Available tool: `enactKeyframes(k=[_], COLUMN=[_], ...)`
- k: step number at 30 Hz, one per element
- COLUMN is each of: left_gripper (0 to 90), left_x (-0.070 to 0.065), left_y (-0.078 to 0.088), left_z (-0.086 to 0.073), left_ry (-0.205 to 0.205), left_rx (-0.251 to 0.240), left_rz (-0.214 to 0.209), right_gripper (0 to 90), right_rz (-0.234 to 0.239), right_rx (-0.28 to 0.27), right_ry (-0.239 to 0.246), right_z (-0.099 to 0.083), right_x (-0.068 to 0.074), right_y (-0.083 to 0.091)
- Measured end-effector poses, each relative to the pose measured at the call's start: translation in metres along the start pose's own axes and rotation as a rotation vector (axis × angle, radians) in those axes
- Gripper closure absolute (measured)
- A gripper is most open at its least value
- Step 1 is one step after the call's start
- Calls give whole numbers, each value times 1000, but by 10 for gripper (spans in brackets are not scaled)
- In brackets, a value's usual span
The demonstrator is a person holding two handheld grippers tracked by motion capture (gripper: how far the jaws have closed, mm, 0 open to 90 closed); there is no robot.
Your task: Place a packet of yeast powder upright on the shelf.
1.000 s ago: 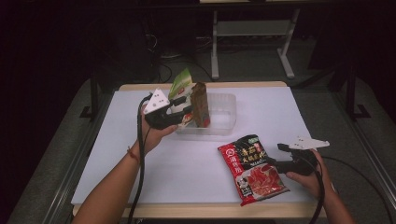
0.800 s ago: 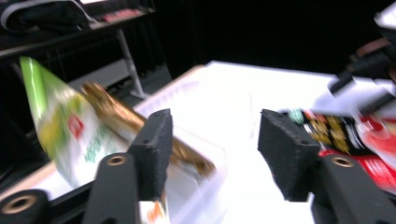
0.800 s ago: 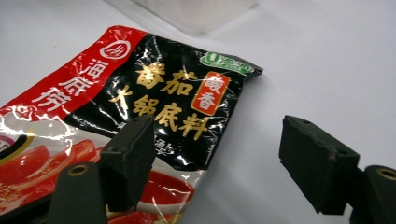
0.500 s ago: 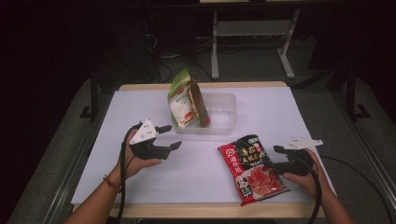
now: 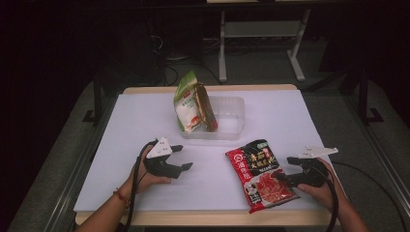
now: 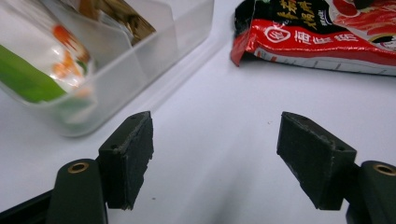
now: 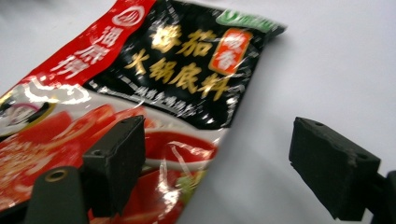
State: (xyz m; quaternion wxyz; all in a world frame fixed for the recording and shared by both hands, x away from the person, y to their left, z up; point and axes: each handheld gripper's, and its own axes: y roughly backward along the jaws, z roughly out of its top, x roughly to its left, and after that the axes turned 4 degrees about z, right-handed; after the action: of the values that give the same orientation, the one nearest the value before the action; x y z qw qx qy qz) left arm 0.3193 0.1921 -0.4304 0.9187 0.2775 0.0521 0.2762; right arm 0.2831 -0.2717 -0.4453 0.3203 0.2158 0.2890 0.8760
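Red hotpot-base packet (image 5: 261,174) lies flat near the table's (image 5: 135,121) front edge, right claw (image 5: 282,178) at its right edge, jaws just opened wide, one over the packet, not gripping; left claw (image 5: 184,160) hovers low over bare table, jaws just opened wide, empty; beyond it, clear plastic tub (image 5: 231,118) holds two upright pouches (image 5: 194,108).

High view overhead facing forward, 2 tool views close, sharing red packet (image 5: 262,175)
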Motion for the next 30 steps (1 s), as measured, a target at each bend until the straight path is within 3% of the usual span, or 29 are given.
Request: enactKeyframes(k=[2, 5, 8, 13, 18, 22, 30], left_gripper=[266, 296, 285, 274, 273, 274, 300], left_x=[-2, -7, -12, -18, -24, -24, -33], left_y=[-4, -10, -15, -19, -22, -26, -38], left_z=[-1, -2, -2, -1, -2, -1, 2], left_ry=[4, 19, 19, 17, 4, 39, 37], left_rx=[8, 11, 28, 34, 54, 53, 95], left_rz=[-19, -82, -104, -122, -139, -147, -190], right_gripper=[174, 175, 170, 170, 149, 127, 218], right_rz=[27, 77, 120, 190, 200, 197, 223], right_rx=[11, 22, 40, 80, 102, 107, 164], right_ry=[-11, -18, -29, -7, -1, -8, 7], right_z=[-1, -2, -3, -3, 0, 1, 6], right_x=[1, 1, 1, 6, 10, 15, 22], right_y=[-1, -2, -4, -9, -13, -16, -14])
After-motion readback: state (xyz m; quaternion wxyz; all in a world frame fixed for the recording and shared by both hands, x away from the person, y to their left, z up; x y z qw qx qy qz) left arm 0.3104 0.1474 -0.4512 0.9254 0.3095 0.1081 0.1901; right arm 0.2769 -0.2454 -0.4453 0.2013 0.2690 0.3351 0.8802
